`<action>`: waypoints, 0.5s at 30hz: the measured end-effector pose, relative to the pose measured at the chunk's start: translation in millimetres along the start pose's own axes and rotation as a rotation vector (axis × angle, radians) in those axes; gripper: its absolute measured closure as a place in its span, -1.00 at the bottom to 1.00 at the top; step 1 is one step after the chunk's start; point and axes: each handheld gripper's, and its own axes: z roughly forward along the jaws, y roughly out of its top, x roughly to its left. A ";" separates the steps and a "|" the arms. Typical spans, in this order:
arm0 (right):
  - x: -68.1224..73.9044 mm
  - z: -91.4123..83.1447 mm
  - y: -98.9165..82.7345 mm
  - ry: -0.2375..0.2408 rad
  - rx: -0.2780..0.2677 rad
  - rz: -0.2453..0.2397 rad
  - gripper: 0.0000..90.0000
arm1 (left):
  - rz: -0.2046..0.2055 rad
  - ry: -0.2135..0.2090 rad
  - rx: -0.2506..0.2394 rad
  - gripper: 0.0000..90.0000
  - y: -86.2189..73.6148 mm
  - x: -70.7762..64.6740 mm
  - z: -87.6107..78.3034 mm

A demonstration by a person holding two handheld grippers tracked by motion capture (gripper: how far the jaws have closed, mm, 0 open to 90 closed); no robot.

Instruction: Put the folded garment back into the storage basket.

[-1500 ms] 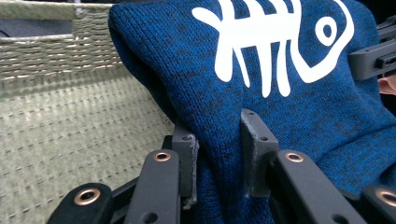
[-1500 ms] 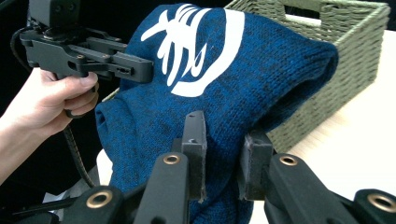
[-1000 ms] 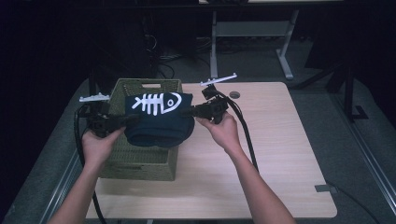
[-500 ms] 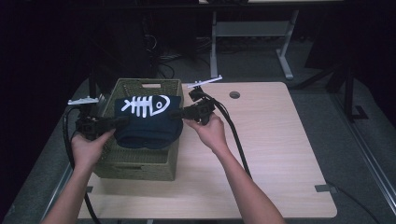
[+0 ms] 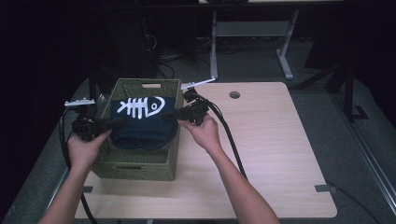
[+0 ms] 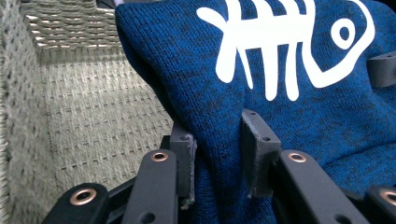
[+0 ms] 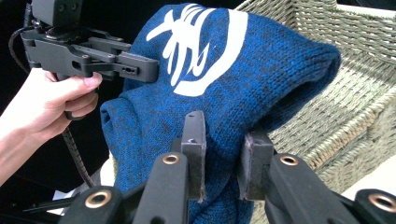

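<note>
A folded dark blue knit sweater [image 5: 142, 122] with a white fish-skeleton print hangs between both grippers over a woven olive basket [image 5: 140, 163] at the table's left. My left gripper [image 5: 116, 123] is shut on the sweater's left edge, and its own view shows the knit [image 6: 299, 84] pinched at the gripper [image 6: 218, 154]. My right gripper [image 5: 169, 114] is shut on the sweater's right edge; there the fabric [image 7: 243, 79] bulges above the gripper [image 7: 223, 154]. The sweater's lower part sags into the basket [image 7: 355, 98]. The far hand and left gripper [image 7: 88, 53] show in the right gripper view.
The basket's woven inner wall [image 6: 88, 93] stands bare to the left of the sweater. The light wood table [image 5: 271, 154] stretches to the right, with a round cable hole [image 5: 234, 94] near its far edge. A desk frame [image 5: 252, 32] stands on the dark floor behind.
Both grippers have carried the sweater leftward and lower, from above the basket's right rim to over its middle, and its underside now sinks into the basket.
</note>
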 end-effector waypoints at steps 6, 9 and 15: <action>-0.8 7.7 -0.4 0.002 0.003 0.001 0.66 | -0.003 0.009 0.010 0.51 -2.4 6.9 -0.1; -2.1 12.4 -0.3 0.001 0.008 0.003 0.66 | -0.005 0.020 0.023 0.48 -3.4 10.2 2.2; -4.6 21.4 -1.2 -0.008 0.015 0.010 0.66 | -0.010 0.038 0.036 0.46 -6.0 15.4 6.6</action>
